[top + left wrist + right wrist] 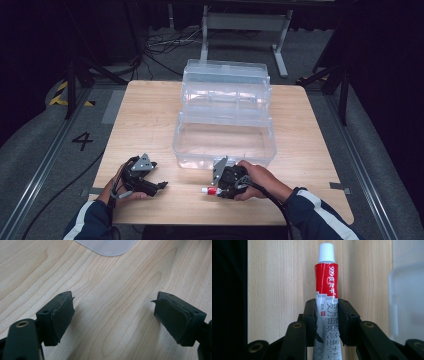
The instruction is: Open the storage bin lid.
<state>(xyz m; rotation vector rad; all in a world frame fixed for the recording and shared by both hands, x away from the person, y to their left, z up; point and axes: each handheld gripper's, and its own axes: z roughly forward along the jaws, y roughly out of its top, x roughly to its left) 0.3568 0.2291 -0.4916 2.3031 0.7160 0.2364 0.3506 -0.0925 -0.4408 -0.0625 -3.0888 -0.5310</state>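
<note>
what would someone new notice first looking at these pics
The big clear plastic box stands open in the middle of the wooden table, its tiers stepped back. Just in front of it, the right tool is clamped on a red and white tube with a white cap, pointing toward the person's left. The left tool hangs wide open over bare wood near the table's front left.

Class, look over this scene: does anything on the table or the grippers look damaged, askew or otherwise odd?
Yes: the rubber pads on the left gripper look torn, with ragged edges peeling from the open jaws. The tube in the right gripper and the clear box look intact.
</note>
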